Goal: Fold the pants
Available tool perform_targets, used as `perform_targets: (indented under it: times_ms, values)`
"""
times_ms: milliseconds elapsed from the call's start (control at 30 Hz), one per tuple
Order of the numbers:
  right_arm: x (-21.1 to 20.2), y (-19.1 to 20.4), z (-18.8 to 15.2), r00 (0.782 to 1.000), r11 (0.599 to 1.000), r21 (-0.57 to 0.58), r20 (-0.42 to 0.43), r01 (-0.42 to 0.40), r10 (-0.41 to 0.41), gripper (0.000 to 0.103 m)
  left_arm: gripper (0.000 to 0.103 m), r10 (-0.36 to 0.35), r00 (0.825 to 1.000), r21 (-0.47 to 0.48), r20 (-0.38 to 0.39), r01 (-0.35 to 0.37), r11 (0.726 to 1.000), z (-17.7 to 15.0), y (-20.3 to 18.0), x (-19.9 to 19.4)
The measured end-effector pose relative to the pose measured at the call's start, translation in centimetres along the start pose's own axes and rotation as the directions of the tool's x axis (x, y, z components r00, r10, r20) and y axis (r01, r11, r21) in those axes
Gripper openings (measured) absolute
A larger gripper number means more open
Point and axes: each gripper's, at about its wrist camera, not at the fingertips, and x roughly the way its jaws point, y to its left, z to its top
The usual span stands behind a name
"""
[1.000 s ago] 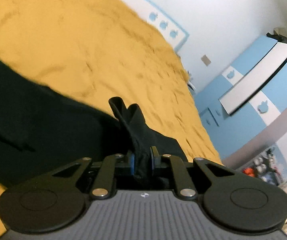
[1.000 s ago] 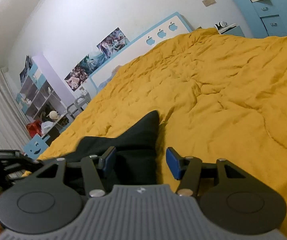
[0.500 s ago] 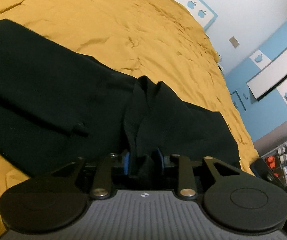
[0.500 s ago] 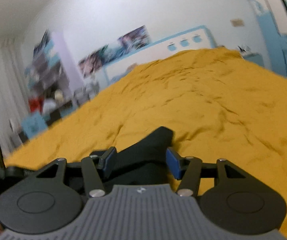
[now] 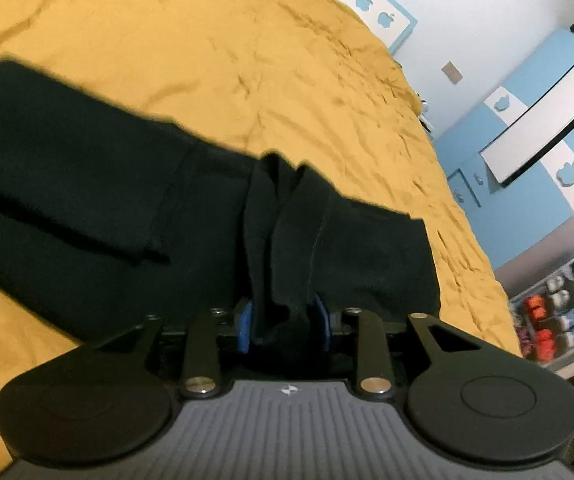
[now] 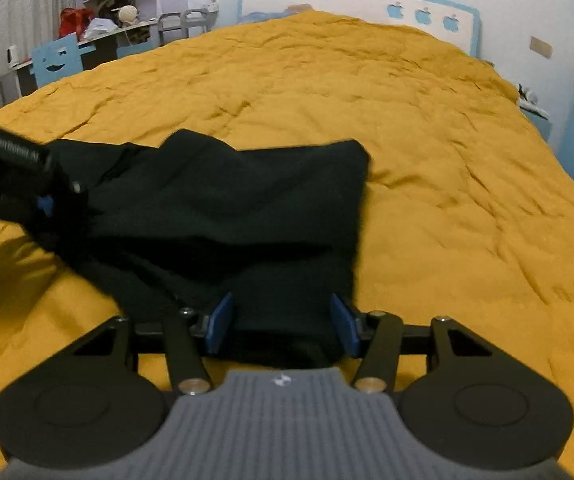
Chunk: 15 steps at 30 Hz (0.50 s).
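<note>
1. Black pants (image 5: 87, 208) lie spread across the mustard-yellow bedspread (image 5: 215, 52), with bare spread on every side of them.
2. Left gripper (image 5: 285, 320) is down at the pants' near edge. A bunched ridge of black fabric stands up between its blue pads (image 5: 244, 326), and the jaws sit only a little apart. The fabric fills the gap, yet whether the pads press it or just flank it, I cannot tell.
3. Over on the right wrist view, the right gripper (image 6: 283, 324) hangs above the pants (image 6: 247, 208) with its jaws wide apart. Its blue pads (image 6: 219, 322) stand clear of the cloth, gripping nothing.
4. That same view catches the left gripper (image 6: 45, 200) at the left edge of the picture, on the pants' left end.
5. The white headboard with blue apple shapes (image 6: 367, 4) stands at the bed's far end.
6. A blue-and-white wardrobe (image 5: 543, 128) stands past the bed's right side.
</note>
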Motion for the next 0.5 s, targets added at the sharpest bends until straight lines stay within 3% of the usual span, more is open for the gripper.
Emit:
perform_targets:
  times_ms: [100, 167, 233, 333, 500]
  values:
    - [-1.5, -2.2, -0.8, 0.998, 0.987, 0.150, 0.042, -0.058, 0.053, 0.050, 0.045, 0.035, 0.996, 0.061, 0.077, -0.040, 0.997, 1.0, -1.2, -2.0]
    - [-2.1, -3.8, -1.0, 0.994, 0.963, 0.254, 0.084, -0.094, 0.075, 0.050, 0.067, 0.045, 0.990, 0.109, 0.136, -0.060, 0.992, 2.1, -2.0, -2.8]
    - [-2.5, -4.6, -1.1, 0.989, 0.936, 0.332, 0.124, -0.119, 0.082, 0.051, 0.069, 0.057, 0.985, 0.157, 0.161, -0.083, 0.984, 3.3, -2.8, -2.7]
    - [-2.4, -5.0, -0.8, 0.981, 0.900, 0.405, 0.162, -0.162, 0.104, 0.051, 0.069, 0.041, 0.994, 0.242, 0.098, -0.063, 0.968, 5.7, -4.2, -0.3]
    - [-1.6, -4.1, -0.5, 0.984, 0.907, 0.397, 0.155, -0.142, 0.086, 0.051, 0.067, 0.058, 0.996, 0.234, -0.064, -0.042, 0.971, 8.2, -4.0, 5.7]
